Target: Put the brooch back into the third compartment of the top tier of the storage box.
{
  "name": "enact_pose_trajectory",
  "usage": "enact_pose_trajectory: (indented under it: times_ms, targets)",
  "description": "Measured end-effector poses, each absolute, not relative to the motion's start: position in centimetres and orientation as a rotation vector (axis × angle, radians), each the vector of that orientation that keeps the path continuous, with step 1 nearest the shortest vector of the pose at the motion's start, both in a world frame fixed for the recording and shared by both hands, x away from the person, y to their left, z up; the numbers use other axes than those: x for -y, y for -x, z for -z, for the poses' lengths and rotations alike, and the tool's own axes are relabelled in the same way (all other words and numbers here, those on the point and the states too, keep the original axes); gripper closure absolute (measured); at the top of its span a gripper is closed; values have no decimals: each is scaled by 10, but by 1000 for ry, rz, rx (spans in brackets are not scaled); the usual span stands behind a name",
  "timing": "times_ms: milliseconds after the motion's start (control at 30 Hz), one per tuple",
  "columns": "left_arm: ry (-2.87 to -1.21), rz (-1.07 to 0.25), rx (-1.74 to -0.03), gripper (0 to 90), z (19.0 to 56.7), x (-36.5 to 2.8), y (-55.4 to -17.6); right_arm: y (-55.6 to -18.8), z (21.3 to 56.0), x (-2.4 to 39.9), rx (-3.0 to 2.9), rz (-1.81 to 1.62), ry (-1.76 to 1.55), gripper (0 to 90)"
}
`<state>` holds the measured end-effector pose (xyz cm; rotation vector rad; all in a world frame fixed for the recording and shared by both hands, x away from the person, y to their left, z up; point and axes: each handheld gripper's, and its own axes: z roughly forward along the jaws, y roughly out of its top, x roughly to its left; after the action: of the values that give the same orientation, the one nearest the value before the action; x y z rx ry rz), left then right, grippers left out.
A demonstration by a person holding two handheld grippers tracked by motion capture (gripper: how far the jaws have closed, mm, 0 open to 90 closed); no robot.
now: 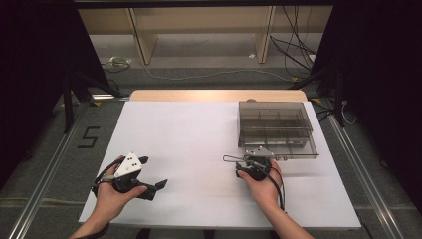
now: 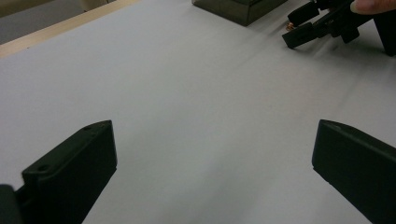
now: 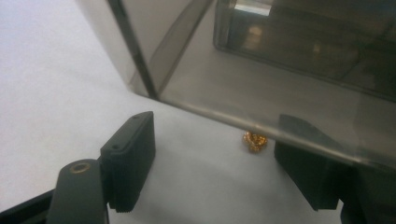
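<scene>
Gold trinket [image 3: 255, 141] lies between the right gripper's [image 3: 224, 168] parted jaws (untouched) beside the smoky box [image 3: 299, 88].

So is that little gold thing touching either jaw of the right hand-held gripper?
Apart. In the right gripper view the small gold piece lies on the white table cover between the open jaws of the right hand-held gripper, with bare cover on both sides.

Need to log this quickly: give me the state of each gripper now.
Left gripper: open, nothing between its jaws, over the white table cover.
Right gripper: open, holding nothing; a small gold piece lies between its jaws.
</scene>
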<state>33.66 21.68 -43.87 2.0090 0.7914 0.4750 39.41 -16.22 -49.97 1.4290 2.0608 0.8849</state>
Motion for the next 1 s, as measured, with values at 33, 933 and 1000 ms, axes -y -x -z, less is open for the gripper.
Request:
enact_pose_trajectory:
  times_ms: [33,933,1000]
  targets:
    - [-2009,-473,-792,0,439,-216,-337,-394,500,162,-2064,-885,-1432,300]
    - [-2009,-473,-791,0,439,-217,-336,-392,499,160,-2100,-925,-1359,537]
    - [-2009,-472,-792,0,439,-217,-336,-392,499,159,-2110,-931,-1340,566]
